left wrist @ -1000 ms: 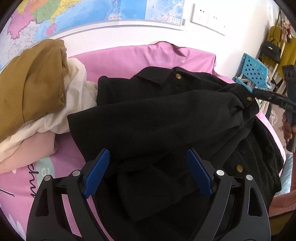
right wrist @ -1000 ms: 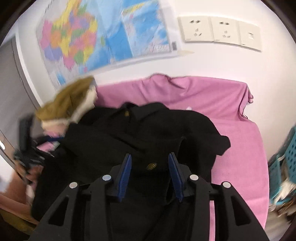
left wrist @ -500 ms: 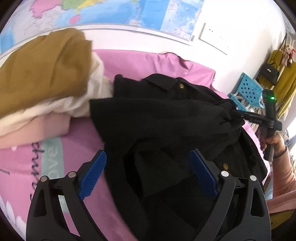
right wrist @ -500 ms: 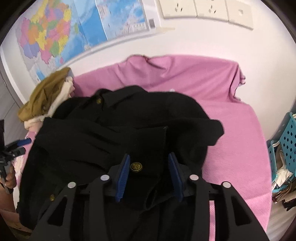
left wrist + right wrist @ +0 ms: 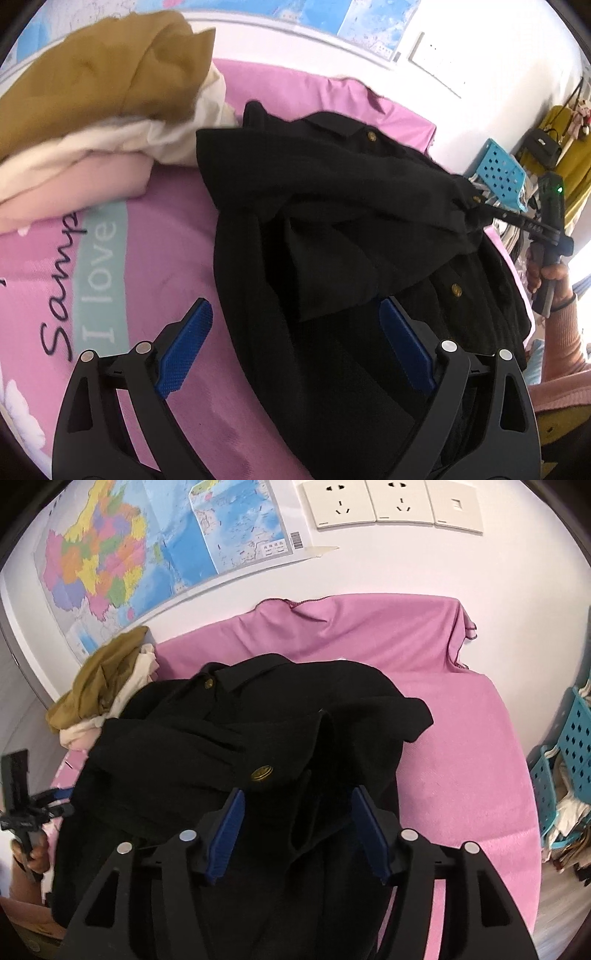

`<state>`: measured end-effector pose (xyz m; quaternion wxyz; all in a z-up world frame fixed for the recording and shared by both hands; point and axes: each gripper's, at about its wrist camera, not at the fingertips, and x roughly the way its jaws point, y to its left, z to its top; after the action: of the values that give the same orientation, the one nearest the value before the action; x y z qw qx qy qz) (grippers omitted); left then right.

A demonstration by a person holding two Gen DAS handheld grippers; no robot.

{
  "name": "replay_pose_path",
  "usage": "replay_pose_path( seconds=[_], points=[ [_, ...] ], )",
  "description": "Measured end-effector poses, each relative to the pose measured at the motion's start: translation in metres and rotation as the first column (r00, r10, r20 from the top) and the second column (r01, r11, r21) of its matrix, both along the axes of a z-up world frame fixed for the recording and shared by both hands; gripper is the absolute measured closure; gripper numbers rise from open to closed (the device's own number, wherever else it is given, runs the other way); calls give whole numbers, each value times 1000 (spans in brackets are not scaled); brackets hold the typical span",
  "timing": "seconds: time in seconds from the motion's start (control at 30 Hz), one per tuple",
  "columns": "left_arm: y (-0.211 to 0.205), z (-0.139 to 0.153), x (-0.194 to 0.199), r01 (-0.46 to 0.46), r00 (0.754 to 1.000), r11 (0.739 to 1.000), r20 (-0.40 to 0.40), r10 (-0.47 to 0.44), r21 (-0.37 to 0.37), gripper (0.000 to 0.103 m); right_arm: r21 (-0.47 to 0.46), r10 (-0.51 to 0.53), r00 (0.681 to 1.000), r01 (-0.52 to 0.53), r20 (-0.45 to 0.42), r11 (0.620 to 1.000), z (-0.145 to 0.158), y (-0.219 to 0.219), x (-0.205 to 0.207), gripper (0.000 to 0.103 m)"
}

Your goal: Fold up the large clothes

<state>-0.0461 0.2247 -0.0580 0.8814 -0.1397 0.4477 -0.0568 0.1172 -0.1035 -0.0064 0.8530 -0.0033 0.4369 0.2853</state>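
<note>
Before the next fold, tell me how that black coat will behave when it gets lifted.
Probably floppy: the black coat already lies in soft creases over the pink sheet. Likely fairly heavy for a garment, since the cloth looks thick and piles up in bulky folds. Lifted at one corner, the rest would probably sag and drag.

Both wrist views look steeply down, close over the black coat point(image 5: 332, 229) on the pink bed cover point(image 5: 461, 738); each shows the opposite gripper at its frame edge. Shared: coat, clothes pile point(image 5: 92, 110), wall map point(image 5: 147, 546).
</note>
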Motion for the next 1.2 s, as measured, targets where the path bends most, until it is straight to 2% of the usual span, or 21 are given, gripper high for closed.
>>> replay_pose_path(
  seconds=[0.1,0.3,0.53,0.6,0.73,0.87,1.0,1.1,1.2],
  points=[
    [-4,-8,-1,6,1000,1000,-28,-5,9,12,35,-3,1000,3,-9,999,4,-9,-7,37],
    [0,-11,-6,-4,1000,1000,-30,4,-1,12,52,3,1000,-3,-2,999,11,-24,-26,37],
    [-7,-12,-22,37,999,999,-34,-38,-19,12,71,9,998,-5,-55,997,6,-54,-52,32],
    [-10,-14,-31,47,998,999,-44,-48,-24,12,57,5,997,-1,-77,998,1,-65,-64,21],
    [-18,-18,-49,77,996,996,-51,-79,-48,11,100,11,988,4,-151,995,-16,-86,-80,20],
    [-25,-18,-64,93,994,992,-49,-97,-80,8,96,1,978,20,-210,995,-36,-96,-93,19],
    [-39,-19,-73,125,989,986,-61,-133,-113,6,124,33,980,-9,-196,992,-36,-97,-106,12],
    [-56,-19,-78,168,983,981,-63,-174,-96,5,119,56,981,-34,-187,992,-38,-92,-112,11],
    [-63,-19,-78,169,983,982,-59,-174,-85,5,124,79,980,-57,-181,991,-37,-88,-116,10]
  ],
)
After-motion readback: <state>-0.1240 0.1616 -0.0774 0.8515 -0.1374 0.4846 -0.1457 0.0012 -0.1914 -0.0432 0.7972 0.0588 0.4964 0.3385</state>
